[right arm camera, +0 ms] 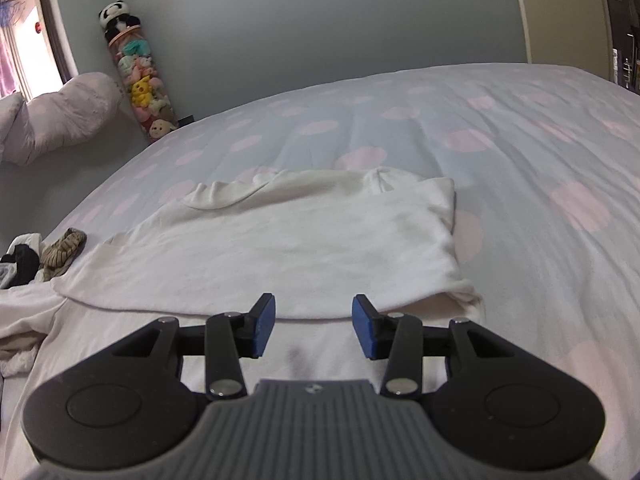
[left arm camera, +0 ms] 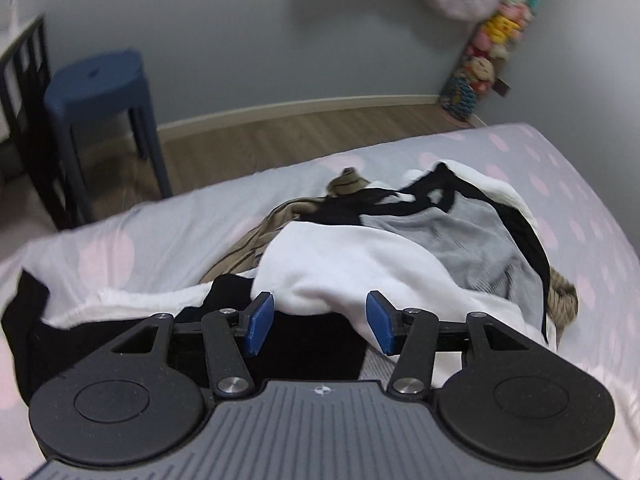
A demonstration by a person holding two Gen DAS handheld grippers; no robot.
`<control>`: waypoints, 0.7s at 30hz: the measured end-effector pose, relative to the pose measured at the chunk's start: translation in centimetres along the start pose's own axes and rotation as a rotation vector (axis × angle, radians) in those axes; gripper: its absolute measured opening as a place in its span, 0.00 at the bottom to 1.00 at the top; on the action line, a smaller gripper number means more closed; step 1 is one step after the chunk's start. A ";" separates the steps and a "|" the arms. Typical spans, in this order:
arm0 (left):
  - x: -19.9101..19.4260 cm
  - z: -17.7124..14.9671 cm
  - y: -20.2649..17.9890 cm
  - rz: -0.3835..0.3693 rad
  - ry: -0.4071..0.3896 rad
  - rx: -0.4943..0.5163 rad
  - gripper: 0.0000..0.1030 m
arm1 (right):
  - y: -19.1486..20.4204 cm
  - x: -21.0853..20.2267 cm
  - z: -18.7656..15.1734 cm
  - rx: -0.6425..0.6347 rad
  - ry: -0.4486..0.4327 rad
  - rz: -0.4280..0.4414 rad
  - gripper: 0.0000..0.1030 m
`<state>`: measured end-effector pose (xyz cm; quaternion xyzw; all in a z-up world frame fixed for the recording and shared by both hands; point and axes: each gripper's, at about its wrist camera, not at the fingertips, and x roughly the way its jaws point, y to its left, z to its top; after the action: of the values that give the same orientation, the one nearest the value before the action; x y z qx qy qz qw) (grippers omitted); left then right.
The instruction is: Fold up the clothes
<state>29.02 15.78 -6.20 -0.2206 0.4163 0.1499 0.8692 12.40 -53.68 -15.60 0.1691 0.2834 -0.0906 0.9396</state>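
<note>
A white shirt lies spread on the bed, partly folded, its folded edge just ahead of my right gripper, which is open and empty above it. In the left wrist view a pile of unfolded clothes sits on the bed: a white garment, a grey one, black pieces and a tan striped one. My left gripper is open and empty, its tips at the near edge of the white garment, above a black garment. The pile's edge also shows in the right wrist view.
The bed has a grey cover with pink dots. A blue stool and a dark chair stand on the wood floor past the bed's edge. A tall tube of plush toys stands in the corner. A pillow lies at the left.
</note>
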 end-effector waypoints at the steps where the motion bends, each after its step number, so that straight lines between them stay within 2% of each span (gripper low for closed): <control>1: 0.3 0.0 0.4 -0.001 0.004 -0.026 0.48 | 0.0 0.0 0.0 -0.001 0.002 0.001 0.45; 8: 2.5 0.0 2.6 -0.001 0.039 -0.215 0.48 | -0.1 0.3 0.0 0.005 0.003 -0.001 0.45; 10: 2.8 0.2 2.8 -0.008 0.023 -0.268 0.48 | -0.1 0.4 -0.1 0.003 0.007 0.004 0.45; 11: 2.9 0.3 2.8 -0.009 0.014 -0.284 0.44 | -0.1 0.4 -0.1 0.003 0.009 0.007 0.45; 12: 2.8 0.5 2.4 -0.002 0.001 -0.268 0.40 | 0.0 0.5 -0.1 0.000 0.008 0.009 0.45; 13: 2.6 0.8 2.1 0.005 -0.011 -0.251 0.29 | 0.1 0.4 0.0 -0.003 0.007 0.011 0.45; 15: 1.8 1.3 0.9 0.027 -0.033 -0.206 0.23 | 0.1 0.4 0.0 -0.004 0.003 0.011 0.45; 16: 1.3 1.6 0.3 0.036 -0.045 -0.188 0.16 | 0.0 0.4 0.1 -0.001 0.002 0.011 0.45; 19: -0.6 2.4 -1.4 -0.007 -0.086 -0.166 0.09 | -0.2 0.4 0.3 0.015 0.003 0.009 0.45; 21: -2.4 3.0 -3.0 -0.047 -0.115 -0.141 0.09 | -0.3 0.4 0.4 0.022 0.005 0.015 0.45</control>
<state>30.87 14.53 -1.91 -0.2823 0.3490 0.1707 0.8771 12.88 -54.12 -15.55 0.1817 0.2834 -0.0863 0.9377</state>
